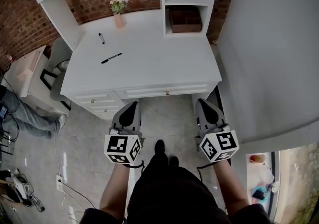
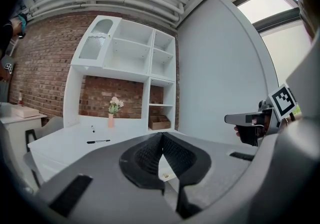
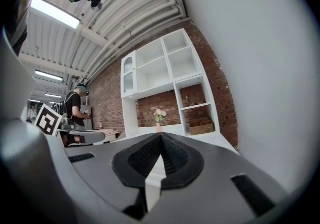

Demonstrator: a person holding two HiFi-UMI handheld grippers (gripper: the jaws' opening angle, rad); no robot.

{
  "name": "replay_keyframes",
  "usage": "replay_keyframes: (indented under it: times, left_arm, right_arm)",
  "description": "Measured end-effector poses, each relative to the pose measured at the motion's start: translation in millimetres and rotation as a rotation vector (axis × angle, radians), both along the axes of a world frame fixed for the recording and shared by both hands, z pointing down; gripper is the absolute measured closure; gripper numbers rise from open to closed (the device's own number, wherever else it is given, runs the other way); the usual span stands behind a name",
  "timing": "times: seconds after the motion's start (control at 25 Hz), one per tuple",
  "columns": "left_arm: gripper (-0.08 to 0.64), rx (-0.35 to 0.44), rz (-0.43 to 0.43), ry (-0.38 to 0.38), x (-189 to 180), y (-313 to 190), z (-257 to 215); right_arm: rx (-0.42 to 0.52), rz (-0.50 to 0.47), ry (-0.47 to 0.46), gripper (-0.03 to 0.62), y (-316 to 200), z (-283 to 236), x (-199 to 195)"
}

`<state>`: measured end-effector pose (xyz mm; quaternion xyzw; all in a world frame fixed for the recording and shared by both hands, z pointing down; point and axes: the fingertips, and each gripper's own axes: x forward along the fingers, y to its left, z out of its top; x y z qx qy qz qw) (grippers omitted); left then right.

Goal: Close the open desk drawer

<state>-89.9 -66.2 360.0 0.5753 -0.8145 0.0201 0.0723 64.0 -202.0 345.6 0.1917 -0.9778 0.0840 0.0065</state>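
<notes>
Just under the front edge of the white desk (image 1: 144, 63), in the middle: the wide, shallow drawer (image 1: 189, 89), with a small knob (image 1: 167, 93) at its centre. Not possible to tell from above how far out; at most a little. To its left, a stack of narrower drawers (image 1: 97, 102).

Near the drawer front but apart from it: the left gripper (image 1: 131, 108) before its left end, the right gripper (image 1: 207, 106) before its right end. Both held low and pointing towards the desk. Jaws of each pressed together at the tips, with nothing between them. Through the small gap behind the left tips, only the desk edge and the knob.

Step in hand, most likely: the approach, with no contact yet. Next move, as a judgement: to bring one gripper forward, jaws kept together, onto the front panel close to the knob. Then to push straight in, evenly, so as not to turn the drawer askew.

Further back on the desk top: a black pen (image 1: 111, 58), a short marker (image 1: 101, 38), a pink vase (image 1: 118, 20) with flowers. In the shelf behind, a wooden box (image 1: 185, 20). At the far left, the legs of a person (image 1: 30, 113).
</notes>
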Motion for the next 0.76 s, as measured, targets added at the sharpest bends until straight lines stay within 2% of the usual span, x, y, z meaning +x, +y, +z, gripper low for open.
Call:
replay_keyframes:
  times: [0.76]
  left_arm:
    - [0.551,0.001,-0.022,-0.007,19.2,10.1,-1.4]
  right_arm:
    - [0.014,-0.012,-0.009,0.588,3.4,-1.8,22.2]
